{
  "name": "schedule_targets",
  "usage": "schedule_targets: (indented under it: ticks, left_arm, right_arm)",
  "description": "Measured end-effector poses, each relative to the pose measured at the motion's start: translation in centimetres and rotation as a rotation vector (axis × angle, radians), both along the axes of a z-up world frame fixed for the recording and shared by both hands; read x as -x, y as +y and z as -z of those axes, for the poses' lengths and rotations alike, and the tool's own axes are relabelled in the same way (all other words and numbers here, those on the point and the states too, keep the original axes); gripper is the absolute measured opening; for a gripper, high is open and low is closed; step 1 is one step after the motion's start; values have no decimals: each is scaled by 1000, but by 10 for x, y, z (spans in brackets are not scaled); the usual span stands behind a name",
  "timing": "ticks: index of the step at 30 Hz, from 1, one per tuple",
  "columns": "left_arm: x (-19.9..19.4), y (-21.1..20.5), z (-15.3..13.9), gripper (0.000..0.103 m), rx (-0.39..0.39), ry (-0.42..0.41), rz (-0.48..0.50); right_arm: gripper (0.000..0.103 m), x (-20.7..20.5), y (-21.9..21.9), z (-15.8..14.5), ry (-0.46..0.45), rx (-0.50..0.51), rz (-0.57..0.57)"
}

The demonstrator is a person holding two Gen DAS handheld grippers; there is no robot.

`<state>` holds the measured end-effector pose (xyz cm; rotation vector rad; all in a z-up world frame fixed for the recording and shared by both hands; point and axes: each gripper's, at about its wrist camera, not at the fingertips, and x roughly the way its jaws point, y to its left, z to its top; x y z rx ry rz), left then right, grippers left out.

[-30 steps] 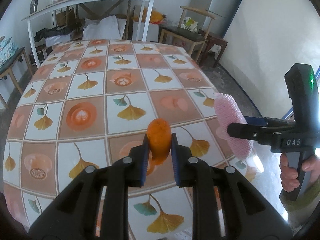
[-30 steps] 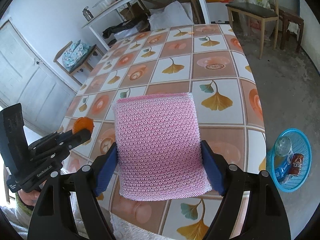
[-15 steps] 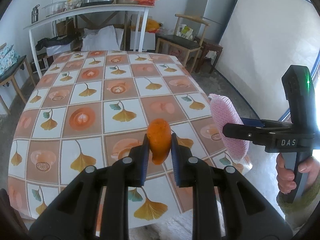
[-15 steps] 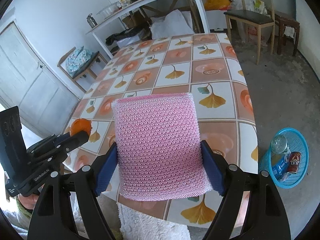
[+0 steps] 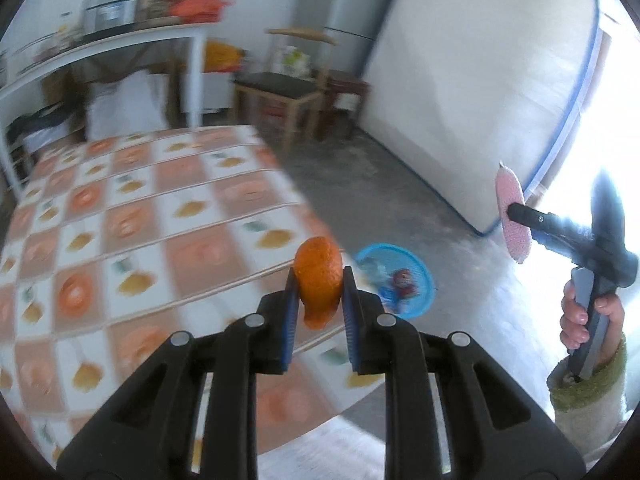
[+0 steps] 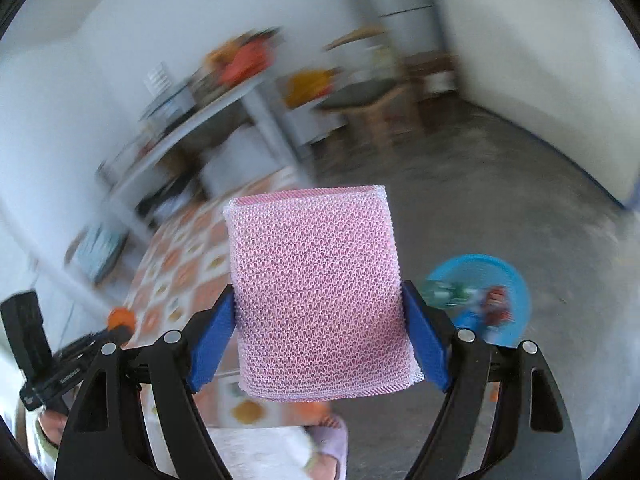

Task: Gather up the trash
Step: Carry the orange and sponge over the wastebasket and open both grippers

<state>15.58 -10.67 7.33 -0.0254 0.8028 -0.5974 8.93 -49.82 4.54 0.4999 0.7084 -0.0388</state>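
Note:
My left gripper [image 5: 319, 296] is shut on an orange peel [image 5: 319, 276] and holds it in the air above the table's right edge. My right gripper [image 6: 320, 328] is shut on a pink mesh sponge [image 6: 318, 296], held over the floor to the right of the table; it also shows in the left wrist view [image 5: 512, 216]. A blue basket [image 5: 394, 280] stands on the floor beside the table with a can and a bottle in it; in the right wrist view the basket [image 6: 478, 292] lies just right of the sponge. The left gripper [image 6: 116, 326] shows at far left there.
The table [image 5: 140, 240] with a ginkgo-pattern cloth fills the left. A wooden chair [image 5: 288, 92] and a white shelf table [image 5: 120, 44] stand behind it. A large white panel [image 5: 460, 100] leans at the right wall. Grey concrete floor [image 6: 500, 200] spreads around the basket.
Both grippers have swung right, away from the table and toward the floor basket, still holding the peel and the sponge. The views are blurred by motion.

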Motion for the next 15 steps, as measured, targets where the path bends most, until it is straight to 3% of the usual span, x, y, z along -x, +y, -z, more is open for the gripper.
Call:
schedule_targets:
  ticks: [7, 15]
  left_arm:
    - [-23, -106, 9, 19, -26, 87, 198]
    - [-55, -216, 76, 19, -88, 318, 317]
  right_arm:
    - [77, 49, -83, 63, 98, -141, 198]
    - [78, 24, -115, 152, 213, -363, 213]
